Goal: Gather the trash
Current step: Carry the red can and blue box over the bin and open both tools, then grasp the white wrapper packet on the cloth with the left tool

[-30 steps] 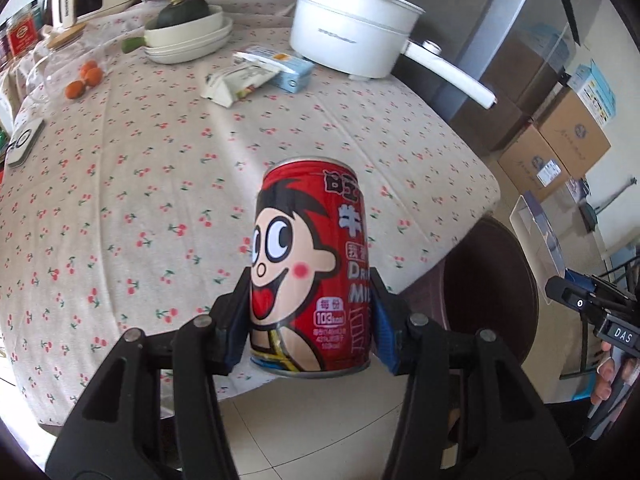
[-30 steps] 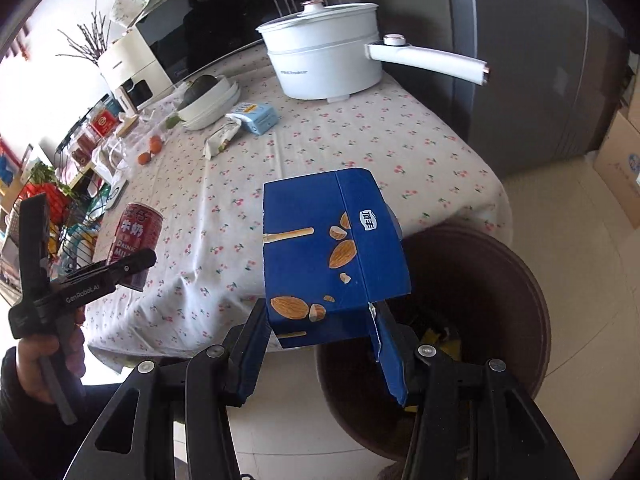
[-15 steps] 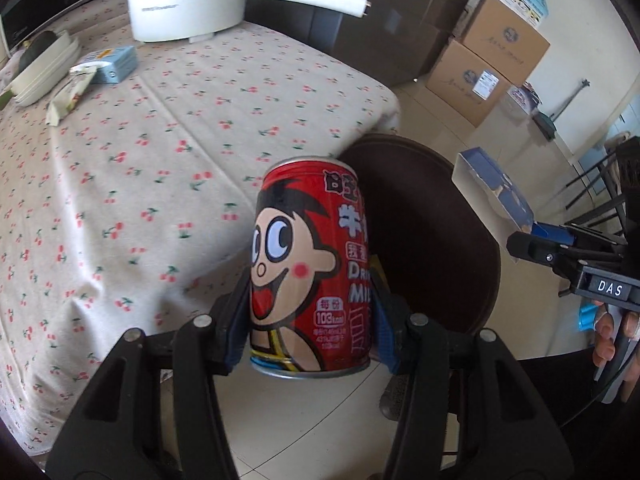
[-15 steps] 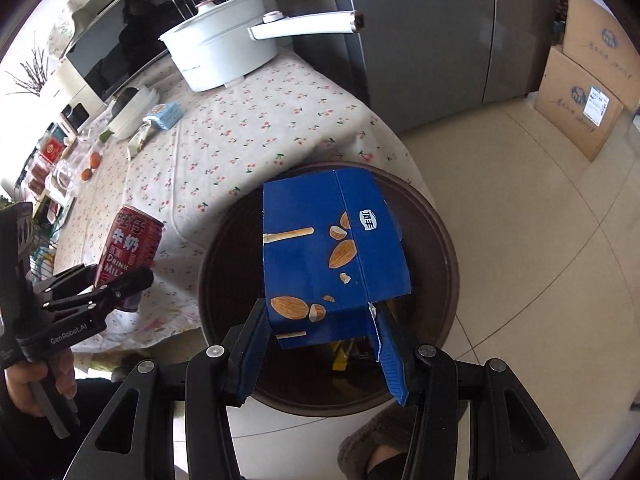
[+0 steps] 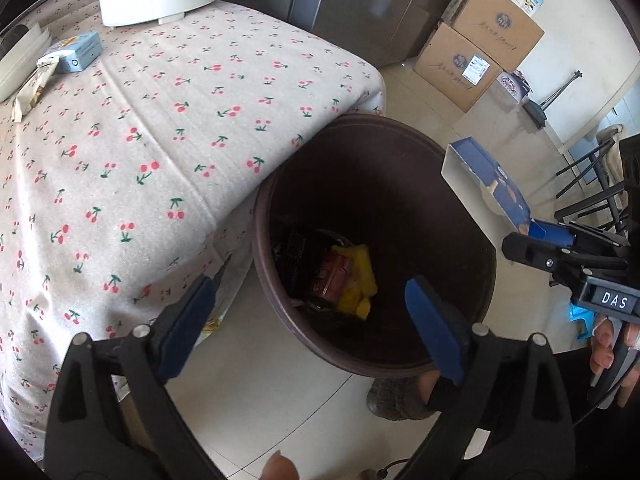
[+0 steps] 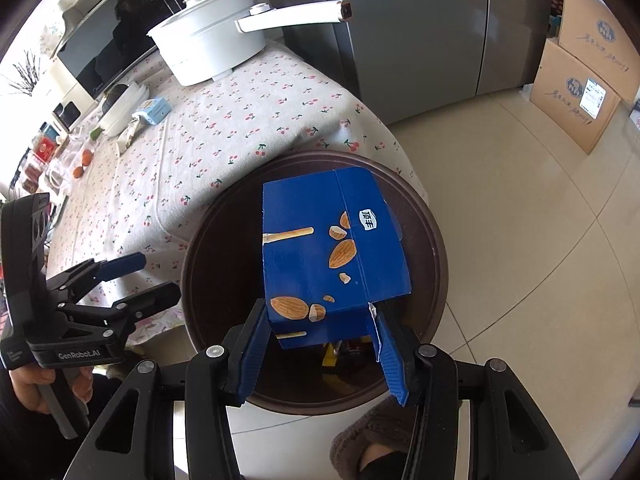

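My left gripper (image 5: 310,298) is open and empty above the dark brown trash bin (image 5: 472,240). The red milk can (image 5: 330,274) lies at the bin's bottom beside yellow wrappers (image 5: 358,284). My right gripper (image 6: 322,330) is shut on a blue almond snack box (image 6: 332,256) and holds it over the bin (image 6: 434,240). The box also shows in the left wrist view (image 5: 486,182), at the bin's right rim. The left gripper shows in the right wrist view (image 6: 132,276), open at the bin's left.
The bin stands against a table with a cherry-print cloth (image 5: 140,132). On it are a white pot (image 6: 212,48), a small blue carton (image 5: 78,54), a wrapper (image 5: 30,88) and plates. Cardboard boxes (image 5: 480,40) and a fridge (image 6: 420,28) stand behind.
My left gripper has opened and let go of the red can, which now lies inside the bin. Both grippers came closer over the bin; the right still holds the blue box.
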The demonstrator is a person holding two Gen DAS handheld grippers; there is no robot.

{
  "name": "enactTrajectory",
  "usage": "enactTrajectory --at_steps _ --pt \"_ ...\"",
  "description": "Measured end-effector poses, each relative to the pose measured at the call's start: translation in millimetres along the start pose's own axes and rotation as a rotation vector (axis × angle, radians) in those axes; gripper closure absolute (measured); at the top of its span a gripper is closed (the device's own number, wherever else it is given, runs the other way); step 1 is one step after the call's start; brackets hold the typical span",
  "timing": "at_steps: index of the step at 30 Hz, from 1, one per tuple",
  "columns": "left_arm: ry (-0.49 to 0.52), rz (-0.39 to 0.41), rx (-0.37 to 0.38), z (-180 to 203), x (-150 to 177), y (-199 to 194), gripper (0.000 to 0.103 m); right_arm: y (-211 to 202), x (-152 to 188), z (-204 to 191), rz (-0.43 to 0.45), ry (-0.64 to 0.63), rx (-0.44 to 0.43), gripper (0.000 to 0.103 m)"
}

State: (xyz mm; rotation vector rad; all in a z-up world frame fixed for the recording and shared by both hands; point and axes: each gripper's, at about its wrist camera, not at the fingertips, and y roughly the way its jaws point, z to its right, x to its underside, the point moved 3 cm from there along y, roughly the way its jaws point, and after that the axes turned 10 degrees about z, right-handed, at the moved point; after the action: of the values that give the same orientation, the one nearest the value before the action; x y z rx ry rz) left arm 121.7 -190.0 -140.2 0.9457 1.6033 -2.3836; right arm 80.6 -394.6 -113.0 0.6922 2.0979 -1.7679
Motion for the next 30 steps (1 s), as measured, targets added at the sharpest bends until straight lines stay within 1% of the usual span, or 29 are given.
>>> enactTrajectory --at_steps 5,7,8,9,10,11,16,20,25,27,30 --pt "-0.040 0.015 -0.027 -15.3 2.5 -9.3 0.001 0.8 1.2 -3.0 -0.003 -0.007 -0.002 0.051" --pt "-0.056 0.029 -0.041 -22.6 3.5 -13.8 0.001 1.0 1.0 -3.8 0.000 -0.007 0.004 0.049" --pt "-0.062 0.038 -0.048 -24.8 2.8 -15.7 0.001 0.6 0.5 -2.7 0.005 -0.002 0.023 0.043" --pt "-0.070 0.046 -0.054 -27.8 2.8 -17.7 0.001 0.7 -0.3 -1.5 0.006 0.005 0.040 0.028" --pt "-0.077 0.052 -0.059 -30.7 2.7 -19.9 0.001 0.9 -0.7 -0.3 0.007 0.016 0.053 0.022" --pt "-0.084 0.054 -0.065 -33.8 3.2 -22.4 0.001 0.6 -1.4 1.0 0.010 0.029 0.064 0.017" --pt "-0.119 0.057 -0.083 -50.8 6.5 -31.7 0.001 1.5 -3.8 -0.2 0.006 0.039 0.060 0.017" --pt "-0.137 0.049 -0.115 -67.0 10.9 -41.6 0.001 3.7 -6.9 -7.9 -0.003 0.025 0.062 0.016" --pt "-0.235 0.050 -0.130 -99.7 14.5 -56.2 0.001 9.2 -14.2 -26.6 -0.006 0.000 0.053 0.016" --pt "-0.266 0.060 -0.149 -113.1 13.8 -64.3 0.001 12.2 -18.2 -37.0 -0.008 -0.010 0.042 0.016" --pt "-0.282 0.078 -0.196 -133.2 12.4 -77.9 0.001 17.1 -25.3 -56.4 -0.015 -0.035 0.022 0.016"
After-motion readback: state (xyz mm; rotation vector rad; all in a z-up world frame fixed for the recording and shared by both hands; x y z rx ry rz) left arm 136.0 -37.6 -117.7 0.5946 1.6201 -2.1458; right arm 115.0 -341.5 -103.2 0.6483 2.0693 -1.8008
